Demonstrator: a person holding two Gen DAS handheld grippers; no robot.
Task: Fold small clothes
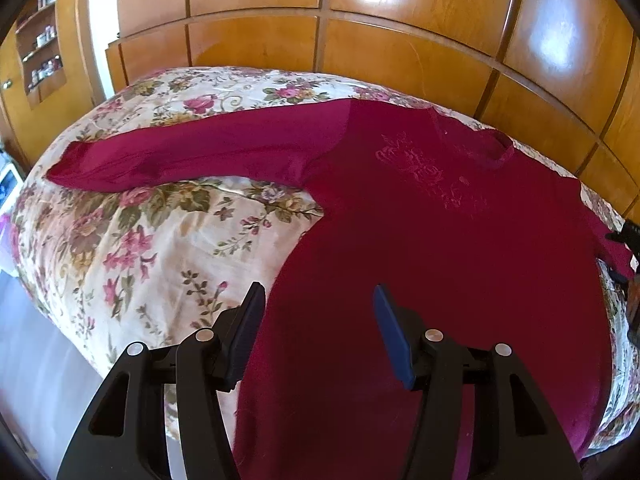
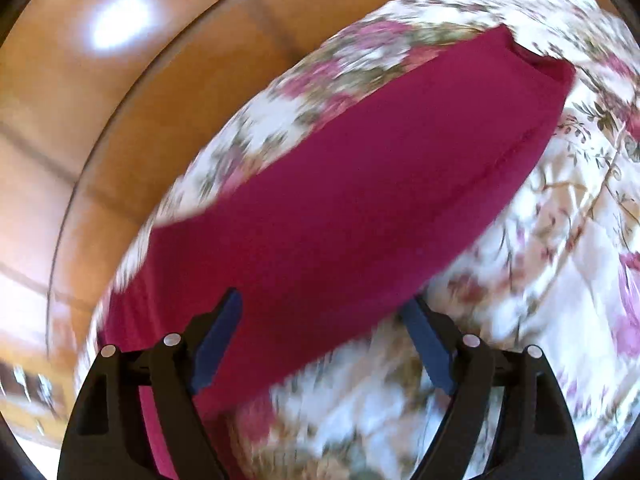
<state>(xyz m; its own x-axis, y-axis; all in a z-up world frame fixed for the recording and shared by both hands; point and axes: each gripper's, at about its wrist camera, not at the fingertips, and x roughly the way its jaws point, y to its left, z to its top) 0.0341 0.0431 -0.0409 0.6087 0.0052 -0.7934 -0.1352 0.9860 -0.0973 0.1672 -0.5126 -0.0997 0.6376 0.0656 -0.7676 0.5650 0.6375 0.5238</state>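
A dark red long-sleeved shirt (image 1: 440,240) lies spread flat on a floral bedspread (image 1: 140,240), one sleeve (image 1: 180,152) stretched out to the left. My left gripper (image 1: 320,300) is open and empty, hovering over the shirt's lower left edge. In the right wrist view the other sleeve (image 2: 380,184) lies stretched across the bedspread (image 2: 540,280). My right gripper (image 2: 324,308) is open, its fingers either side of the sleeve near the shoulder end; this view is blurred by motion. The right gripper (image 1: 628,236) also shows at the left view's right edge.
A wooden panelled wardrobe (image 1: 360,40) stands behind the bed. A shelf niche with small jars (image 1: 42,44) is at the far left. The bed's edge drops to a pale floor (image 1: 36,360) at the lower left.
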